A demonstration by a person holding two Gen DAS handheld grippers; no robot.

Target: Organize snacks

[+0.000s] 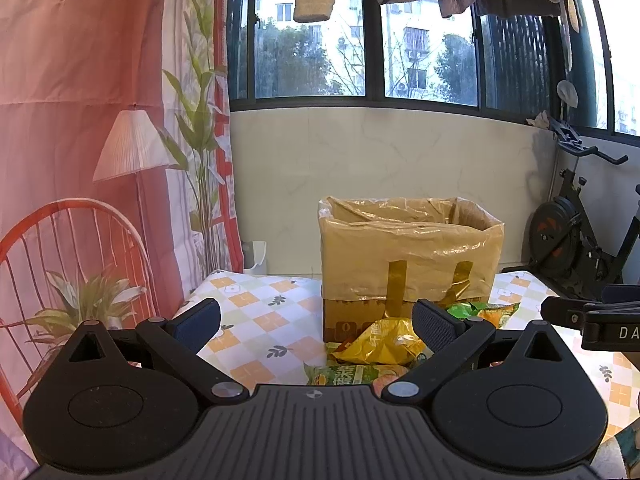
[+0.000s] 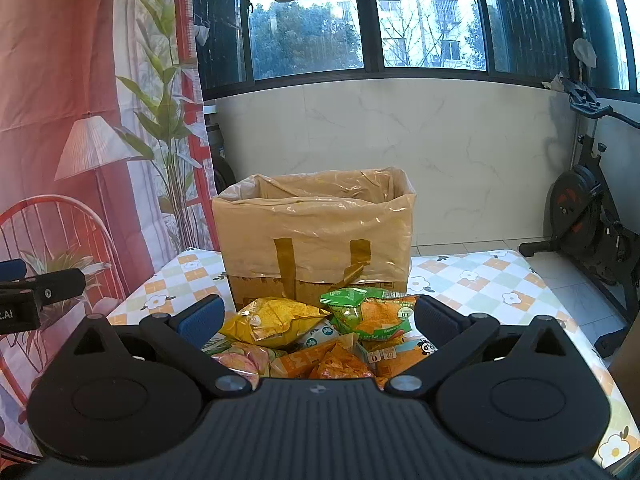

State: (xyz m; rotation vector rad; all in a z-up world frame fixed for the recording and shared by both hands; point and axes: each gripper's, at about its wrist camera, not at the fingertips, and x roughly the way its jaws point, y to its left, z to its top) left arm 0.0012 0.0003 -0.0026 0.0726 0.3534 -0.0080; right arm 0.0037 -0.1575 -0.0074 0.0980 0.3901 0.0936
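Here, both grippers spread, left gripper (image 1: 316, 326) seeing few snack packets (image 1: 378, 346), right gripper (image 2: 316, 318) the whole pile (image 2: 320, 340) before the lined box (image 2: 316, 236).

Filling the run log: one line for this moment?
left gripper: open | right gripper: open | snack bags: piled before lined box

Left tongs (image 1: 316, 326) spread, empty; right tongs (image 2: 316, 320) likewise.

Daylight from windows (image 1: 360, 40); backlit, overexposed panes; dim foreground; sharp focus; strong fisheye bending at edges.
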